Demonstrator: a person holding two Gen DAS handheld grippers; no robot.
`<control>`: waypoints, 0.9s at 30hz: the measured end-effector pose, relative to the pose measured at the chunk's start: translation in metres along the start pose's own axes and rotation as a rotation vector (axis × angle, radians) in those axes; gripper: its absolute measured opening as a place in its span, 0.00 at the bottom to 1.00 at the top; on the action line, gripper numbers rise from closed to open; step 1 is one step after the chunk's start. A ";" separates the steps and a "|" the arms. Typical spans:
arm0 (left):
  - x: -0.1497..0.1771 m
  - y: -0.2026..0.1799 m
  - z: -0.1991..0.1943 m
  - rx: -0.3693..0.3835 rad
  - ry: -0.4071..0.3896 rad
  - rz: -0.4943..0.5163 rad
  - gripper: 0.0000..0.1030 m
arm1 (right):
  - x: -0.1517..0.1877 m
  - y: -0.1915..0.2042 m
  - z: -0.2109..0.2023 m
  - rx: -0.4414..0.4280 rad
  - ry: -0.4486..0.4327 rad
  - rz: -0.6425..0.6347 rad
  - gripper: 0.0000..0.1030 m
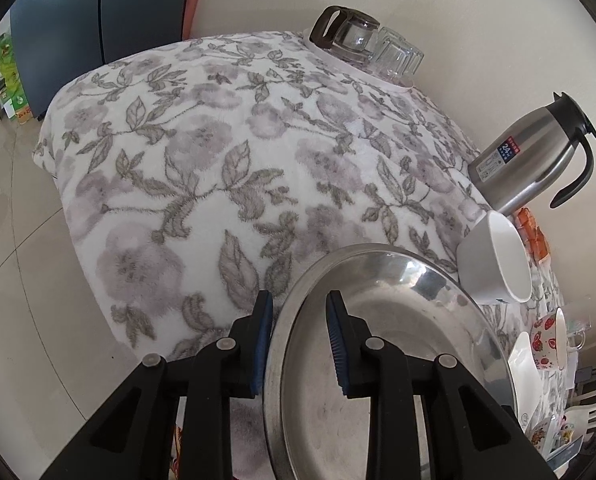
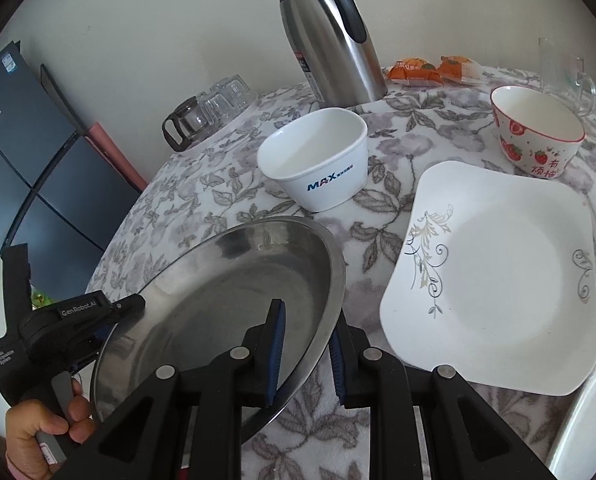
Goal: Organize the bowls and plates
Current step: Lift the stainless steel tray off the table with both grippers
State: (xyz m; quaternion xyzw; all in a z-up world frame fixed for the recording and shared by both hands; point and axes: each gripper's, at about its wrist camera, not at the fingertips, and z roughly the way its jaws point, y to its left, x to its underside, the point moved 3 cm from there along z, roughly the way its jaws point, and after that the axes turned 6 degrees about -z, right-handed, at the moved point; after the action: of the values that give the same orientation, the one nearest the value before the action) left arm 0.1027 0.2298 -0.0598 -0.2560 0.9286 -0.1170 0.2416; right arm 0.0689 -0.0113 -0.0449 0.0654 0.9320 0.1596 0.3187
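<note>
Steel plate (image 2: 218, 300) hangs tilted above the floral tablecloth (image 2: 337, 240), left gripper (image 2: 116, 312) clamped on its left rim, right gripper (image 2: 305, 354) pinching its right rim; white bowl (image 2: 317, 160) and square white plate (image 2: 493, 276) sit beyond.

Hand-held gripper (image 1: 299, 344) astride steel plate (image 1: 397, 340) rim — clamped
</note>
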 end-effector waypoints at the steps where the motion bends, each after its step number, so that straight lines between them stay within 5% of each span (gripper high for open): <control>1: 0.001 0.000 -0.002 0.005 -0.002 -0.003 0.27 | 0.000 -0.002 -0.002 -0.003 -0.004 0.003 0.22; 27: 0.034 -0.054 -0.050 0.141 -0.070 0.069 0.26 | -0.011 -0.044 -0.081 0.007 -0.149 -0.001 0.22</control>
State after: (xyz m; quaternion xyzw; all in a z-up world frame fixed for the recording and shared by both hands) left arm 0.0744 0.1706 -0.0122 -0.2103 0.9173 -0.1648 0.2951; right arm 0.0267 -0.0755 0.0067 0.0779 0.9064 0.1510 0.3868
